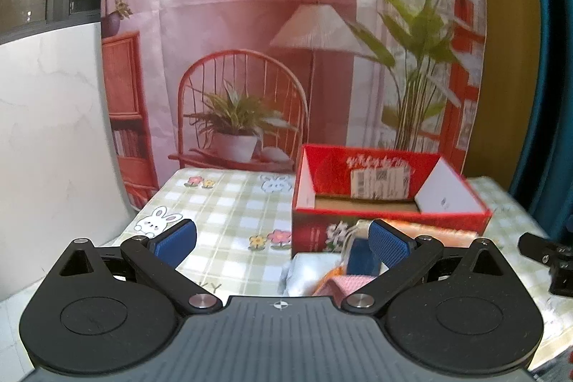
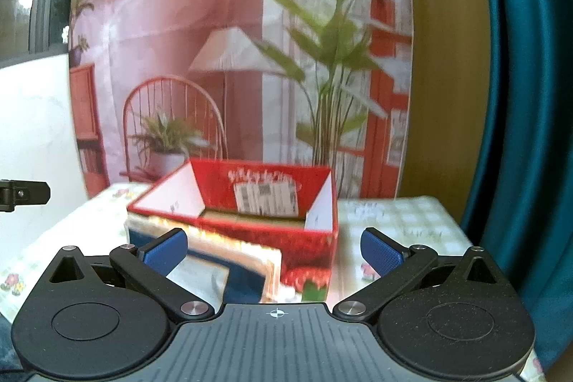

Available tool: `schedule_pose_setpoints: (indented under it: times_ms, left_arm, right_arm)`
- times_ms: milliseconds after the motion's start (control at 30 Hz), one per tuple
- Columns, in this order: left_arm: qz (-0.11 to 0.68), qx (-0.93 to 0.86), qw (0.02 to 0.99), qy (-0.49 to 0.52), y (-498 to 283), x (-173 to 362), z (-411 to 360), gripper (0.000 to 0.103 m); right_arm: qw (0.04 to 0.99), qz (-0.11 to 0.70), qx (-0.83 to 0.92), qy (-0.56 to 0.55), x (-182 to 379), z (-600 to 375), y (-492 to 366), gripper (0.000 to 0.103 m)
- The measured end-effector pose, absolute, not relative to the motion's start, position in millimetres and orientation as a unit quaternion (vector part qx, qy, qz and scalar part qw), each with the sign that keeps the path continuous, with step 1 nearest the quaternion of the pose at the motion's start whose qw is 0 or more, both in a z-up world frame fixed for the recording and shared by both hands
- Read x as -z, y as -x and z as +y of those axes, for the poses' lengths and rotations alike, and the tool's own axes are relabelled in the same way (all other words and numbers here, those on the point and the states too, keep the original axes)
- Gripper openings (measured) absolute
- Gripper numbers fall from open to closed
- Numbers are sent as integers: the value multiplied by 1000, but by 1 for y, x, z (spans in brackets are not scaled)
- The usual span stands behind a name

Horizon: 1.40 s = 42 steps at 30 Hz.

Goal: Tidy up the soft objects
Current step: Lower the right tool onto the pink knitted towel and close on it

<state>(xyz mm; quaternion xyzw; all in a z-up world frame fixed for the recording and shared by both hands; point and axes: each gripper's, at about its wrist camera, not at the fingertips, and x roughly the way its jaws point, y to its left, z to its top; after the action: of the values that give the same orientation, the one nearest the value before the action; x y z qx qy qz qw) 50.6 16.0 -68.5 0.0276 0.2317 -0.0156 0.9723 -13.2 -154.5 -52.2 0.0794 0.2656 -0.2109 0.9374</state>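
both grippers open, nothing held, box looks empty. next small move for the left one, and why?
Probably ease the left gripper down and right over the folded soft items lying in front of the red box. Its jaws stand wide and empty, the pile lies just beyond its right finger, and the box is open-topped to receive them.

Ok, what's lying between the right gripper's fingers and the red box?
In the right wrist view, a folded blue and white cloth lies between the open right gripper and the red box, against the box's front.
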Motion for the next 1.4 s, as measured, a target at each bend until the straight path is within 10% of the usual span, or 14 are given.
schedule_pose_setpoints:
  times_ms: [1400]
  left_arm:
    - [338,93,936,27,-80,143,25,83]
  right_arm:
    - [898,382,173,-130,131,-160,6,102]
